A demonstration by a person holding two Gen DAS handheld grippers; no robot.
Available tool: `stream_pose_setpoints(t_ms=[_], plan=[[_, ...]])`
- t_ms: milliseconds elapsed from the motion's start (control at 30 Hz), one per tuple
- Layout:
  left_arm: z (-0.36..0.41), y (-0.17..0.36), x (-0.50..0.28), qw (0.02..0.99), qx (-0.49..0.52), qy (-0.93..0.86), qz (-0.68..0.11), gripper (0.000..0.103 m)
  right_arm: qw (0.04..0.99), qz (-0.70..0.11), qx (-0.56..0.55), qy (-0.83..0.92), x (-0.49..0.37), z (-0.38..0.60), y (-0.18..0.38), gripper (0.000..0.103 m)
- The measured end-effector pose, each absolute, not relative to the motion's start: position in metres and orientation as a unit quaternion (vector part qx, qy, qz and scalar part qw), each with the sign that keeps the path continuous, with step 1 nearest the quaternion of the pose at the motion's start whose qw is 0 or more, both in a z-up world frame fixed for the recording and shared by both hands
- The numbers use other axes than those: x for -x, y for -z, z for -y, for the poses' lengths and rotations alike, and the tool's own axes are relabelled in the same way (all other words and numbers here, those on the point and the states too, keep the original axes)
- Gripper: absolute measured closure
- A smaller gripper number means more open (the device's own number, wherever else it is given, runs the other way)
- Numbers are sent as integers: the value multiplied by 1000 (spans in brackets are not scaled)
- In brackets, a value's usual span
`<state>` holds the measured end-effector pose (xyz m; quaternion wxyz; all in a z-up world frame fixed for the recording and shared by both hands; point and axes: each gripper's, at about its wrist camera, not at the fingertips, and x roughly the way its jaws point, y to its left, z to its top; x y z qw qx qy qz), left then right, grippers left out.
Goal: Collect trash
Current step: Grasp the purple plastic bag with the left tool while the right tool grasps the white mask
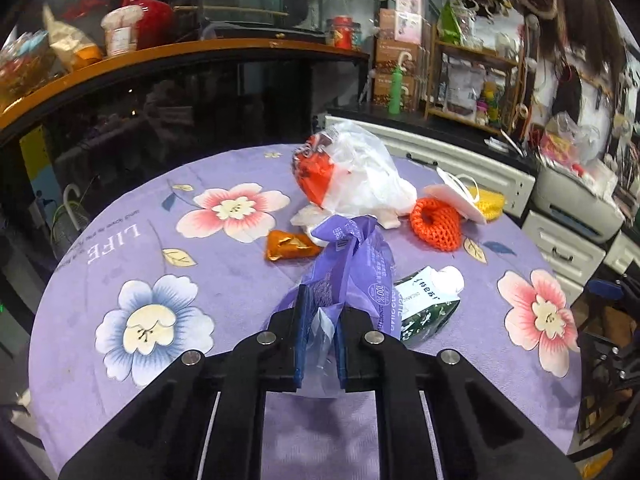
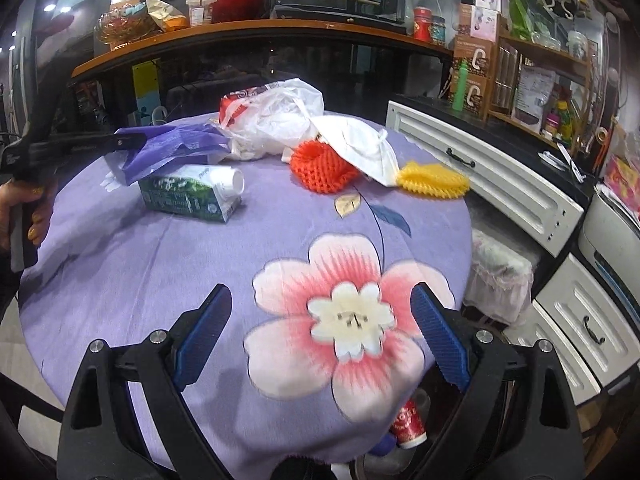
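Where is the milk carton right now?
The milk carton lies on its side on the table, left of centre in the right wrist view, beside the purple bag held by the left tool.

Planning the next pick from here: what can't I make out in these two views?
- Purple plastic bag in the left hand-held gripper: hides part of the milk carton, left wrist view.
- Orange wrapper: absent from the right wrist view, probably behind the bag.
- Red paper cup below the table: partly hidden by the tablecloth edge, right wrist view.
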<state>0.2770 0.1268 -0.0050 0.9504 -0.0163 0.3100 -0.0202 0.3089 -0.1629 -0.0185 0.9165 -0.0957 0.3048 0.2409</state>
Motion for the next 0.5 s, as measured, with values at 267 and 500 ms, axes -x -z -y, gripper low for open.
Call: stream_pose_setpoints(t_ms=[267, 500], plan=[[-145, -18, -235, 963, 69, 7, -259, 92, 917, -298, 117, -239, -344, 138, 11, 13], [-140, -27, -207, 970, 84, -1, -229, 92, 915, -308, 145, -217, -404, 108, 10, 25]])
